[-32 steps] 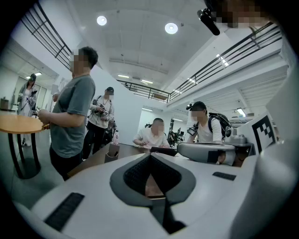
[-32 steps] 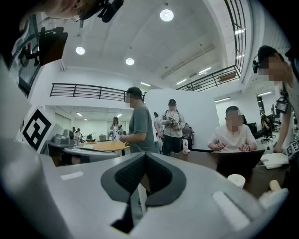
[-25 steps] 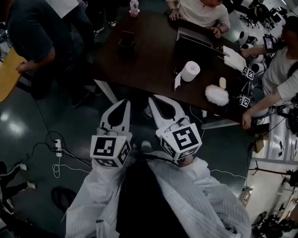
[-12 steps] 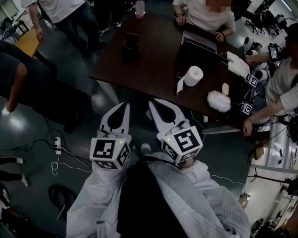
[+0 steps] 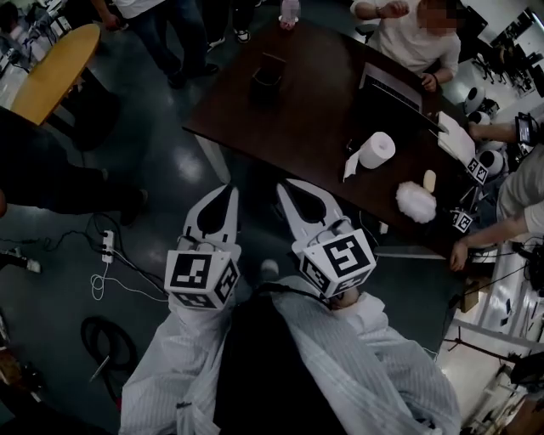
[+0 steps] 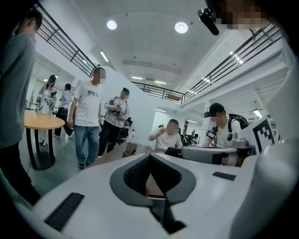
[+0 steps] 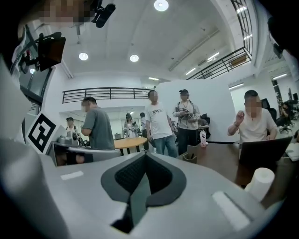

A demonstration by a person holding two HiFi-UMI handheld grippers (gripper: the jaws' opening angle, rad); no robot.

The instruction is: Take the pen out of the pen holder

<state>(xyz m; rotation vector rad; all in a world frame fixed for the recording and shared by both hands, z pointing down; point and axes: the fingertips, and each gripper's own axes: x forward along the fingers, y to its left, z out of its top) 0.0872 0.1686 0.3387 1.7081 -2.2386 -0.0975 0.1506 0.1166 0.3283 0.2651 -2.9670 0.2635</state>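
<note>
The pen holder (image 5: 266, 81) is a small dark open box at the far left part of a dark brown table (image 5: 314, 127). It shows as a brownish box (image 6: 130, 148) in the left gripper view, and in the right gripper view the pen holder (image 7: 190, 156) has a dark pen standing in it. My left gripper (image 5: 226, 189) and right gripper (image 5: 283, 183) hang side by side over the floor, short of the table's near edge, both pointing at the table. Each is shut with nothing between its jaws.
On the table are a toilet roll (image 5: 376, 149), a white fluffy thing (image 5: 416, 201), a laptop (image 5: 391, 89) and a bottle (image 5: 290, 10). Seated and standing people ring the table. A round yellow table (image 5: 51, 72) stands at the far left. A power strip (image 5: 106, 246) and cables lie on the floor.
In the head view the table and pen holder have slid to the right and the round yellow table has come further in at upper left. Both grippers stay shut, side by side.
</note>
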